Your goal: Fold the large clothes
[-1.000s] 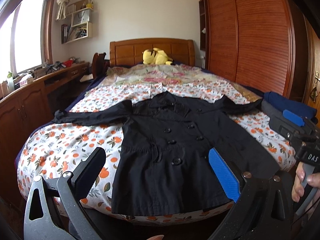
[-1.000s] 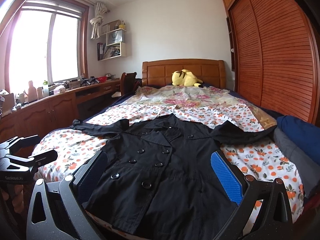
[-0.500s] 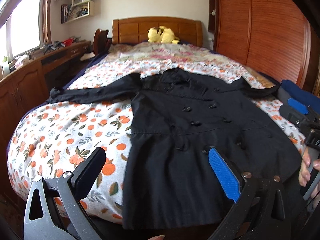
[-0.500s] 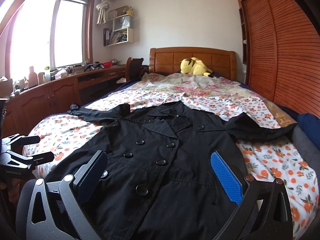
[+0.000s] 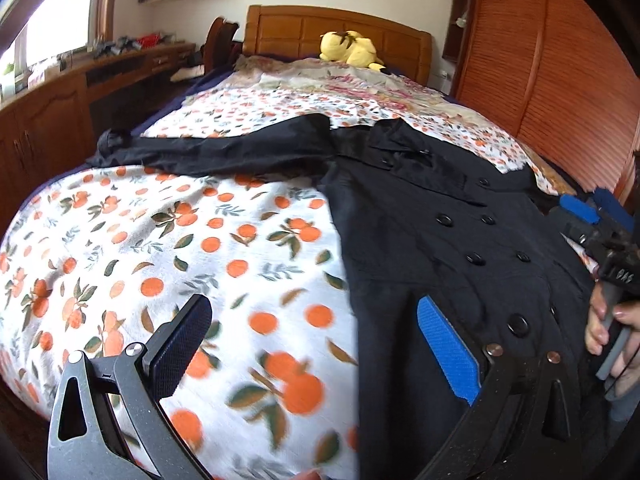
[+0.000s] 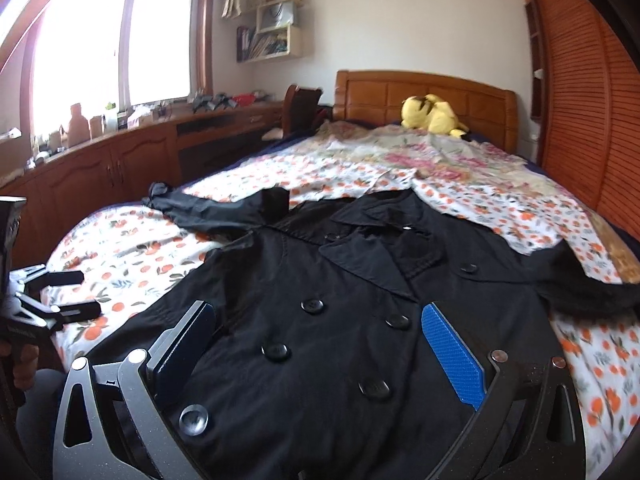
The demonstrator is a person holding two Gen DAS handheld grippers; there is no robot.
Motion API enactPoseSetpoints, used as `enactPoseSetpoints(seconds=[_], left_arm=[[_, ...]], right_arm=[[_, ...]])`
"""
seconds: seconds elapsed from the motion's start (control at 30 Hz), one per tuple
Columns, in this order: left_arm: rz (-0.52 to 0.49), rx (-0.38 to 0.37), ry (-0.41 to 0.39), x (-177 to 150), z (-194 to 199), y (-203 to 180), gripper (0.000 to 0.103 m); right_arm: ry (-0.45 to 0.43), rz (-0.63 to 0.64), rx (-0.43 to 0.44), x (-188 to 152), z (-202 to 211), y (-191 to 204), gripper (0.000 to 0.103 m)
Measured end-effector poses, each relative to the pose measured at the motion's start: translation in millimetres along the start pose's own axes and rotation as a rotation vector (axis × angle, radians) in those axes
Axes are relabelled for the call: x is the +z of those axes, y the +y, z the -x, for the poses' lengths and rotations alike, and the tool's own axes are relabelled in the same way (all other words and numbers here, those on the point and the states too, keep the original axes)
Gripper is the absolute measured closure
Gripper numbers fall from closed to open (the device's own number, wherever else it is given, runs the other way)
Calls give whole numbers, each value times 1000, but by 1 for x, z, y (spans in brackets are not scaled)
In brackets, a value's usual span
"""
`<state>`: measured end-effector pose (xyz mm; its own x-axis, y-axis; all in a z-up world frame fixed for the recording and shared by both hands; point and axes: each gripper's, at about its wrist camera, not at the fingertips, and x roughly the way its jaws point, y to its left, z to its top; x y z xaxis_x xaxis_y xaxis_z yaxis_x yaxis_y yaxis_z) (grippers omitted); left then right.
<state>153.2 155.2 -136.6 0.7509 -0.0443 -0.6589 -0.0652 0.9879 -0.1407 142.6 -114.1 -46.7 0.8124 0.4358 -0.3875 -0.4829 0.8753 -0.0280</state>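
The black double-breasted coat (image 6: 360, 300) is lying flat, front up, sleeves spread across the orange-print bedspread (image 5: 160, 248), ready for folding. The left gripper (image 5: 316, 344) is hovering wide over its left edge; the right gripper (image 6: 320, 344), equally wide, is over the buttons. Its "DAS" lettering is showing.

My left wrist camera sits low at the foot of the bed, close over the orange-print white bedspread (image 5: 168, 248), facing up the bed toward the carved wooden headboard (image 5: 340, 32). My right wrist camera looks the same way from farther right, close above the black double-breasted coat (image 6: 340, 320). Both views share that coat (image 5: 420, 216), the headboard (image 6: 420, 92) and the yellow plush toy (image 5: 352, 50) (image 6: 432, 114), and each sees the other gripper at its edge.
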Motion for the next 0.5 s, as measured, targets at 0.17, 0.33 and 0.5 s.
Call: enactPoseSetpoints(seconds=[0.17, 0.33, 0.5], left_arm=[[38, 46, 17, 22, -20, 37, 0], [42, 124, 16, 51, -39, 71, 1], [91, 163, 6, 85, -66, 109, 17]], right_arm=[[37, 41, 29, 4, -30, 7, 0], [89, 50, 47, -14, -41, 2, 0], [98, 44, 49, -11, -32, -5, 0]])
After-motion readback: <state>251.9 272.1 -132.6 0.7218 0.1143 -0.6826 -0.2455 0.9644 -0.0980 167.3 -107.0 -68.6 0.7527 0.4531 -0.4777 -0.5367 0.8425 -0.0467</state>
